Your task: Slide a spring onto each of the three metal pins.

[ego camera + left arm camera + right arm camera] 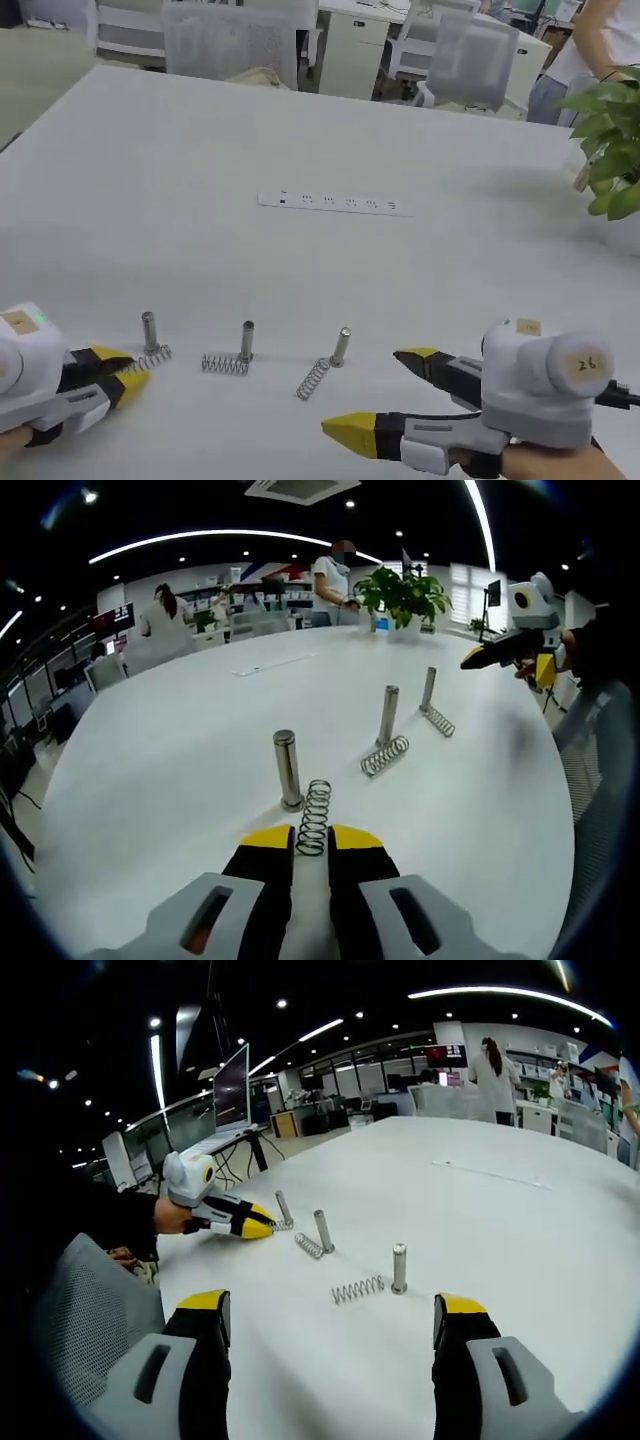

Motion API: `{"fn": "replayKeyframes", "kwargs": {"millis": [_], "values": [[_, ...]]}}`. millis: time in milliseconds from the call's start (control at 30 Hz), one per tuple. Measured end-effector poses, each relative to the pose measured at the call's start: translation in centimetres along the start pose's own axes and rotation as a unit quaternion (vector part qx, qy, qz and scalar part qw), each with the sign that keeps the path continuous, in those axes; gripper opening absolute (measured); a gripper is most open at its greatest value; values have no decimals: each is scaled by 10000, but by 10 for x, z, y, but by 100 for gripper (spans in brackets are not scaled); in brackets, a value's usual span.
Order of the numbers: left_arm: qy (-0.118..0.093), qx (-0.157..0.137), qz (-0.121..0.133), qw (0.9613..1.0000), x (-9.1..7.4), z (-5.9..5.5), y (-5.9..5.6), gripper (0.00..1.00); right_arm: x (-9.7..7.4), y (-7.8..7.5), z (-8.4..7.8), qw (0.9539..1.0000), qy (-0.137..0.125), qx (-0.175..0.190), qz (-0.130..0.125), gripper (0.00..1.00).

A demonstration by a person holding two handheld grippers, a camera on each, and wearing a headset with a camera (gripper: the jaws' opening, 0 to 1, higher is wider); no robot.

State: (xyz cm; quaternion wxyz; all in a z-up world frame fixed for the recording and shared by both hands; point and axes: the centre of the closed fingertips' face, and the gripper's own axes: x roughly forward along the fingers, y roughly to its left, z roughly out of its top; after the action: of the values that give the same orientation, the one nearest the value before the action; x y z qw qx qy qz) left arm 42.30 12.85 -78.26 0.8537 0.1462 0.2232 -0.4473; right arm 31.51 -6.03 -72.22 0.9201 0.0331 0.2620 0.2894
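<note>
Three upright metal pins stand in a row on the white table, each with a spring lying at its foot. My left gripper is at the left pin. Its yellow-tipped jaws are closed on the near end of the left spring, which still lies on the table. The middle spring and right spring lie loose. My right gripper hovers right of the right pin, wide open and holding nothing.
A white power strip lies at mid-table. A potted plant stands at the right edge. Grey chairs line the far side, and a person stands at the back right.
</note>
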Motion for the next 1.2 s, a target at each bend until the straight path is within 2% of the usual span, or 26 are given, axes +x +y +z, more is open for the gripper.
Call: {"fn": "replayKeyframes", "kwargs": {"millis": [333,567,700,800,933,1167,1200], "values": [[40,-8,41,10000,-4,-2,0,3,-1,1,2,10000,2,-48,-11,82],[76,0,-73,9999,-11,-5,-8,3,-2,2,4,10000,-6,-79,3,82],[42,63,-165,9998,-18,-3,-17,3,-2,3,5,10000,-18,-91,35,81],[-20,100,-249,9996,-24,2,-25,3,-2,4,4,9999,0,-102,49,81],[-159,181,-411,9989,-31,12,-41,3,-2,4,5,9999,-4,-113,62,81],[-514,333,-747,9953,-41,41,-73,3,-2,8,5,9998,21,-157,118,81],[-525,346,-764,9951,-41,43,-74,3,-2,8,5,9998,32,-166,123,81]]}}
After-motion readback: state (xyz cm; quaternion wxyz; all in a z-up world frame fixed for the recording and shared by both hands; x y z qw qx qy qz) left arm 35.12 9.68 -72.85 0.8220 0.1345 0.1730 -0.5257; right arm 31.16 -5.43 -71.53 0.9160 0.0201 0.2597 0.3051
